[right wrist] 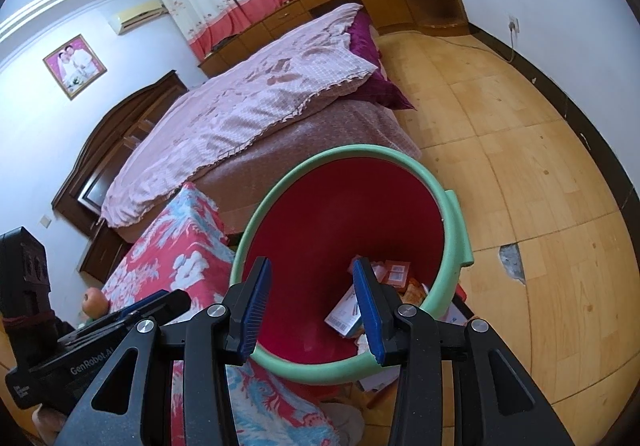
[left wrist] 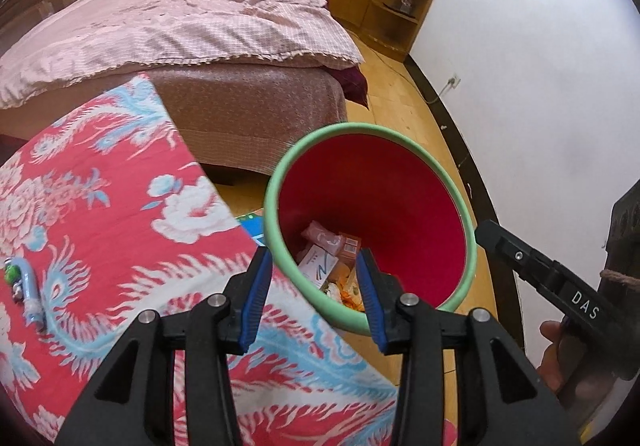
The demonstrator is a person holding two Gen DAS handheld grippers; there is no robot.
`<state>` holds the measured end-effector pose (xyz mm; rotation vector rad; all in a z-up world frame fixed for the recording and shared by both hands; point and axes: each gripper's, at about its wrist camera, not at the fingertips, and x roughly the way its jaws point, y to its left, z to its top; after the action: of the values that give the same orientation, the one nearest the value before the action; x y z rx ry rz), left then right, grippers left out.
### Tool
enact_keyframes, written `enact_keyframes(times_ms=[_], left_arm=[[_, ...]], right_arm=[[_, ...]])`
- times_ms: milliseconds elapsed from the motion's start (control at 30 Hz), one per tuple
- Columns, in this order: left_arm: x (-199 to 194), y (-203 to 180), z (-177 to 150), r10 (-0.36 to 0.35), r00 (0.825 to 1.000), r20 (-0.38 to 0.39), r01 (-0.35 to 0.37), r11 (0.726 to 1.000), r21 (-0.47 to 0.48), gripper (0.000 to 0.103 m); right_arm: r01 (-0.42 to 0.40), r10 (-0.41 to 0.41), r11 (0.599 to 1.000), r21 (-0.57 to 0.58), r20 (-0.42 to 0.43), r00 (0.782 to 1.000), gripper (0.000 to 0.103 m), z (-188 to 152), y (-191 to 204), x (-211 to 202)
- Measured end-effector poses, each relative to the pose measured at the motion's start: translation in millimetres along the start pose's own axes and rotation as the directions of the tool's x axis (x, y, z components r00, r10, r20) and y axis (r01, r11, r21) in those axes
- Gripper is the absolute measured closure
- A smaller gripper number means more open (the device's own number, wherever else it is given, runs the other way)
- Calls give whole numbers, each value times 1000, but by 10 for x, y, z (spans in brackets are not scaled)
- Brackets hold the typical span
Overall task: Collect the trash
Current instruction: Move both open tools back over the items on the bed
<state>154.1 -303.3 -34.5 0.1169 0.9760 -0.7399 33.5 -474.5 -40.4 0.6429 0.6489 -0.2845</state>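
From the left wrist we look steeply down along our left gripper (left wrist: pixel 316 298), which hangs over the near rim of the trash bin (left wrist: pixel 280 246), red inside with a green lip. Its blue pads (left wrist: pixel 256 298) stand apart with nothing between them. Beneath them, at the bottom of the bin, lie small boxes and wrappers (left wrist: pixel 328 262). To the left spreads a red flowered cloth (left wrist: pixel 120 226), with a small bluish tube-like item (left wrist: pixel 30 294) resting on it, well apart from the bin. At the right edge we see our right gripper's black body (left wrist: pixel 552 278) and part of the hand (left wrist: pixel 556 354) holding it.

From the right wrist, our right gripper (right wrist: pixel 312 306) tilts down over the same bin (right wrist: pixel 452 230), jaws apart and empty. The packets (right wrist: pixel 384 286) lie in the bin below. The left gripper's body (right wrist: pixel 100 346) shows at lower left, above the cloth (right wrist: pixel 176 254); an apple-like fruit (right wrist: pixel 94 302) sits behind it.
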Motion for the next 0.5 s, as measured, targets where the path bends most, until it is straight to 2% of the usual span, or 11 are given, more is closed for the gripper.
enact_keyframes(times_ms=[500], left_arm=[[-592,518,-200,68,994,83,-59,992,-110,60]], right_arm=[[-51,49,996,-72,-24,999,59,-144,462,-114]])
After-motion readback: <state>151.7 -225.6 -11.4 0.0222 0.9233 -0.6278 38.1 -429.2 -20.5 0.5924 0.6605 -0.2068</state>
